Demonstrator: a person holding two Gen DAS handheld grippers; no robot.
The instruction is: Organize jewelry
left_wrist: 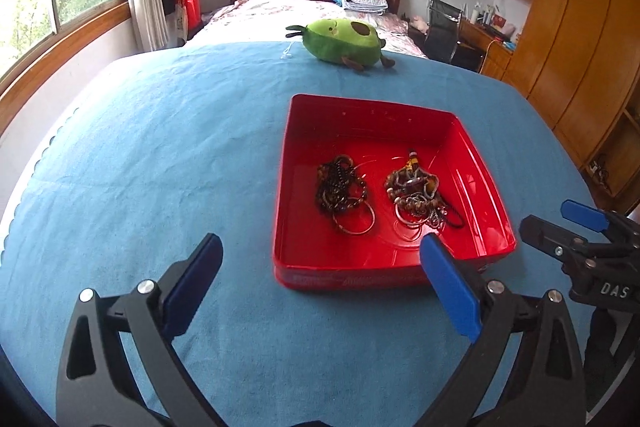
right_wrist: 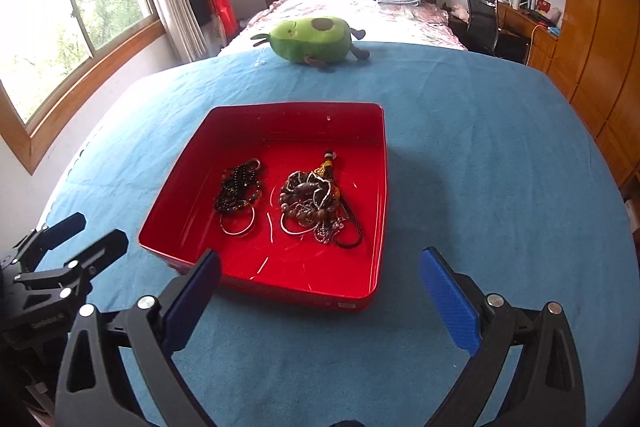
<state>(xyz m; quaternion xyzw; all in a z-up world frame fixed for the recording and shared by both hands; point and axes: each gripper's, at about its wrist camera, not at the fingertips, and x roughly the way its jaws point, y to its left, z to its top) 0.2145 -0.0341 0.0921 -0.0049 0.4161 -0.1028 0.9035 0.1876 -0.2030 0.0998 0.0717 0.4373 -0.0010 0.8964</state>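
Seen from the left wrist, going left to right. At lower left and lower centre of the frame: the left tongs (left_wrist: 320,291), black arms with blue pads, spread wide, nothing between them, above the blue cloth-covered counter (left_wrist: 160,147). At centre right: a shallow square red plastic tray (left_wrist: 296,187), resting on the cloth. Inside, toward its left: a dark heap of beaded bracelets with thin metal rings (left_wrist: 344,195). Just beside, toward the tray's right but apart from the first: a bigger tangled heap of brown beads, chains and a black cord (left_wrist: 420,199). At the far right edge: the right tongs (left_wrist: 560,227), also spread wide and empty. At upper centre, well apart from the tray: a green avocado plush toy (left_wrist: 344,41).

In the right wrist view: the same tray (right_wrist: 372,187) at centre, both heaps on its floor, no jewelry visible on the cloth outside.

Judged on handling: light, limp, likely to slide on the smooth tray floor and to drag neighbours along when lifted. Safer to pinch one loose ring or one bead strand at the edge of a heap, not the middle. Thin chains probably fragile and easy to snag.
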